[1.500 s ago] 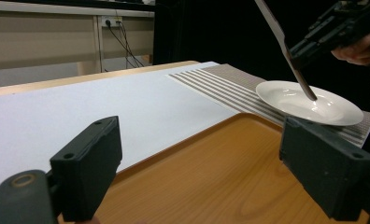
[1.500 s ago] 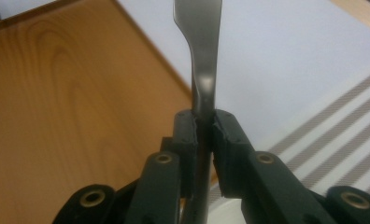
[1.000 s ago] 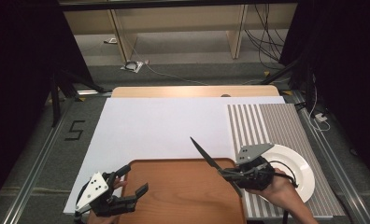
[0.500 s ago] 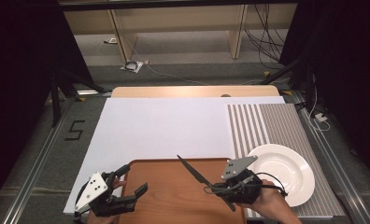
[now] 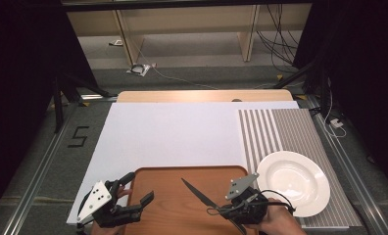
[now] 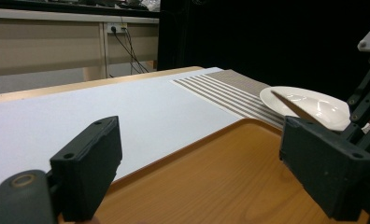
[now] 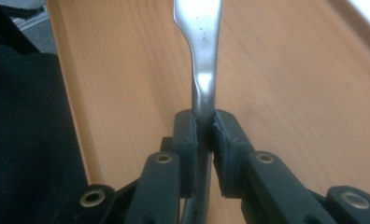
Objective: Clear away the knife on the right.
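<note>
Knife (image 5: 198, 192) clamped by handle in right gripper (image 5: 231, 208) above tray's (image 5: 167, 205) right edge; thin grip, may pivot or slip; left gripper (image 5: 138, 188) open

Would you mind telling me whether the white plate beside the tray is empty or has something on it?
Empty. The high view shows the white plate bare, resting on the striped mat right of the wooden tray; the knife is held above the tray.

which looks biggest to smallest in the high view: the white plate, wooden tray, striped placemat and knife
1. Striped placemat and wooden tray: too close to rank, since the tray is cut off by the bottom edge of the view.
2. White plate.
3. Knife, held in the right gripper.
</note>
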Motion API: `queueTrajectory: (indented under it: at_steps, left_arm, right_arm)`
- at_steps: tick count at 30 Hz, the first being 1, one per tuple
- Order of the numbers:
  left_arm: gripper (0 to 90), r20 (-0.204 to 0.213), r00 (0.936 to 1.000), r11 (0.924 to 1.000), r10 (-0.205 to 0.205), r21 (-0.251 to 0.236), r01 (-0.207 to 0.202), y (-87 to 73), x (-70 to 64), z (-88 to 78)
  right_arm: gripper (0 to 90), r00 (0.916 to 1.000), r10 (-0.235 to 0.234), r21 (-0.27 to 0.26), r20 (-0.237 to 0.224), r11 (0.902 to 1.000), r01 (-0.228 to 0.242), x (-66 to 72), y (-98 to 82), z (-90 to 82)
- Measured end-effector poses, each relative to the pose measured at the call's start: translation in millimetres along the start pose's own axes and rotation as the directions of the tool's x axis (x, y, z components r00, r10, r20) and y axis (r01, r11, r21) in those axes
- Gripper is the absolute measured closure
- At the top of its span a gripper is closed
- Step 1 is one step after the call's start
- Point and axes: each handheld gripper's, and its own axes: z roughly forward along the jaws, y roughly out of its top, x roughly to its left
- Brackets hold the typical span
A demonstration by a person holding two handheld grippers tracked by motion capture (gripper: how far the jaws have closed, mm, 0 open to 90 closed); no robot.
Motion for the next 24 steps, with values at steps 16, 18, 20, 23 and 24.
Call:
queueTrajectory:
  at_steps: [16, 18, 20, 23, 24]
  left_arm:
    - [13.2, 0.003, 1.0000, 1.0000, 0.002, 0.002, -0.002, -0.2, -0.3, 0.5]
    - [13.2, 0.004, 1.0000, 1.0000, 0.003, 0.003, -0.003, -0.2, -0.4, 0.4]
    - [13.2, 0.004, 1.0000, 1.0000, 0.001, 0.003, -0.001, -0.3, -0.4, 0.6]
    - [13.2, 0.004, 1.0000, 1.0000, 0.004, 0.005, -0.004, -0.3, -0.5, 0.7]
    - [13.2, 0.005, 1.0000, 1.0000, 0.005, 0.006, -0.005, -0.3, -0.5, 0.8]
  right_arm:
    - [80.6, 0.9986, -0.048, 0.153, -0.021, 0.9869, 0.051, 12.5, -3.4, 20.8]
    - [80.6, 0.9983, -0.052, 0.174, -0.026, 0.9832, 0.056, 14.0, -3.4, 22.1]
    - [80.6, 0.9980, -0.058, 0.187, -0.025, 0.9804, 0.062, 15.3, -3.1, 22.7]
    - [80.6, 0.9977, -0.063, 0.210, -0.025, 0.9753, 0.067, 16.5, -3.0, 24.2]
    - [80.6, 0.9973, -0.069, 0.222, -0.027, 0.9723, 0.073, 16.7, -3.3, 25.8]
